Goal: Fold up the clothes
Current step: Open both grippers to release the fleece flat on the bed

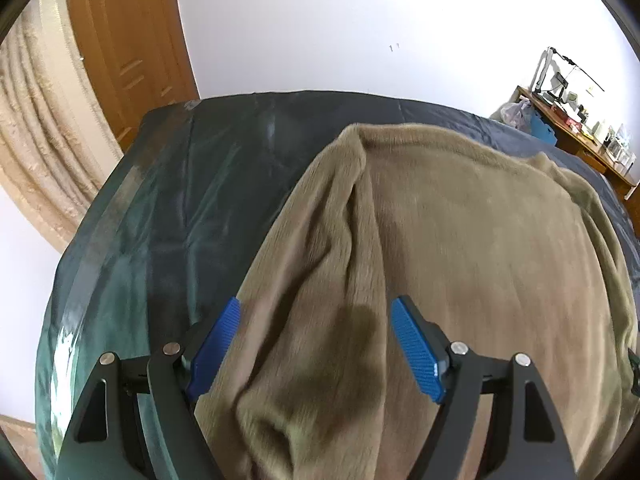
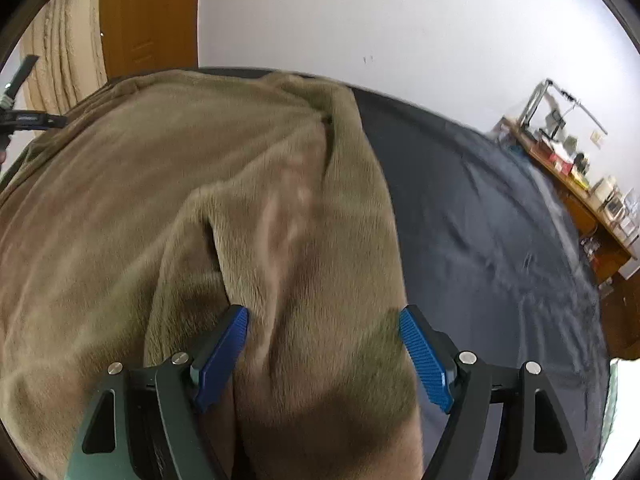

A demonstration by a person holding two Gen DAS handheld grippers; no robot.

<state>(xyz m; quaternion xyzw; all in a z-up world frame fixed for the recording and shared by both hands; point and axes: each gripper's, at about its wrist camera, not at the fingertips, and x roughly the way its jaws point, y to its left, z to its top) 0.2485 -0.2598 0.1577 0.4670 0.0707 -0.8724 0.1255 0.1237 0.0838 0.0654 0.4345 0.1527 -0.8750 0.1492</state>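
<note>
A thick olive-tan fleece garment (image 1: 460, 240) lies spread across a bed covered by a dark, slightly glossy sheet (image 1: 192, 200), which shows bare on the left in the left wrist view and on the right in the right wrist view. The left gripper (image 1: 316, 348) hangs over the garment's left side with its jaws spread wide and nothing pinched between them; the right gripper (image 2: 324, 356) hangs over the right side, likewise gaping and empty, its blue ribbed pads (image 2: 426, 360) clear of the cloth. The main risk, as I judge it, is a grab that catches only the plush top layer: the pile is deep and soft, and a long rolled ridge (image 1: 352, 208) runs up the left side while a similar raised fold (image 2: 224, 248) crosses the right, so a pinch on a ridge could lift one layer and leave the one beneath behind, giving a crooked fold. The slick sheet could also let the whole garment slide if one side is pulled harder than the other, and a low pinch might take the sheet along with the fleece. The fabric looks heavy, limp and fuzzy, with rounded edges and soft shadows in its hollows rather than crisp creases. A wooden door (image 1: 128, 48) and a cluttered table (image 2: 568, 176) stand well apart from the bed.
</note>
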